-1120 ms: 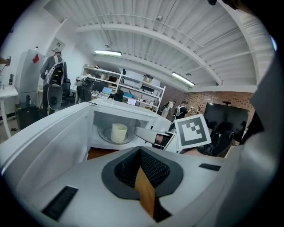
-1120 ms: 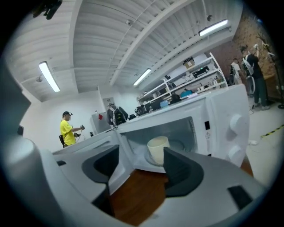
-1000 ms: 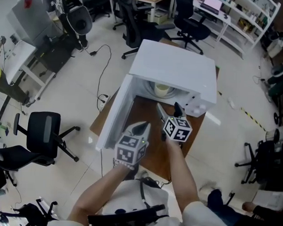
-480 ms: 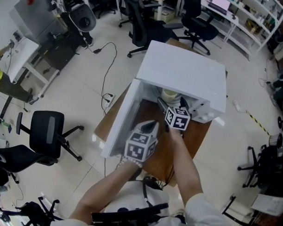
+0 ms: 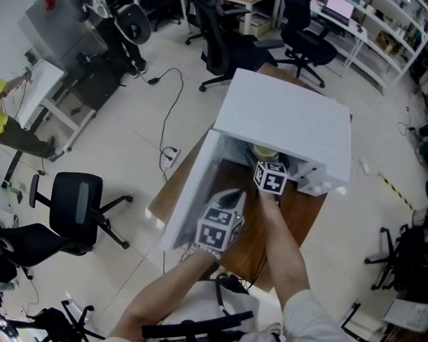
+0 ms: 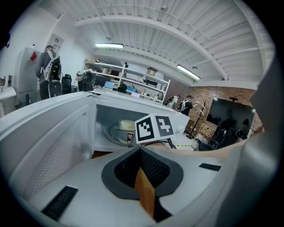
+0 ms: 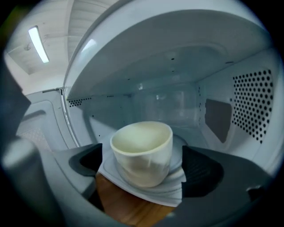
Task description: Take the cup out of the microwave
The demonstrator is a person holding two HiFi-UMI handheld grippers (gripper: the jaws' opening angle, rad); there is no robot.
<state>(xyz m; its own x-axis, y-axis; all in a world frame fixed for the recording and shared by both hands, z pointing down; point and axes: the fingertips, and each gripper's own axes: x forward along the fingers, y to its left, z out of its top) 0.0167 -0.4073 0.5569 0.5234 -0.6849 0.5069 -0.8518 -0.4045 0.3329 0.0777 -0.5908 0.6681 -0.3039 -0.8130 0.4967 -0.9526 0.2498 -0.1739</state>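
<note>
A cream cup (image 7: 142,153) stands upright on the glass turntable inside the white microwave (image 5: 286,124), whose door (image 5: 189,190) hangs open to the left. My right gripper (image 7: 142,167) is open and reaches into the cavity. Its jaws have just been opening; the cup is between them, and the dark pads (image 7: 202,170) stand clear of its sides. In the head view the right gripper (image 5: 268,165) sits at the oven mouth, just below the cup (image 5: 265,152). My left gripper (image 5: 230,197) hovers over the wooden table beside the door, shut on nothing; the left gripper (image 6: 140,150) faces the cup (image 6: 125,128).
The microwave stands on a small wooden table (image 5: 296,219). A black office chair (image 5: 80,204) stands on the floor at the left, with more chairs and desks at the back. A cable (image 5: 167,95) trails across the floor. The perforated cavity wall (image 7: 250,106) is close on the right.
My right gripper has gone forward and down into the microwave mouth, up to the cup. The left gripper has drifted forward along the open door.
</note>
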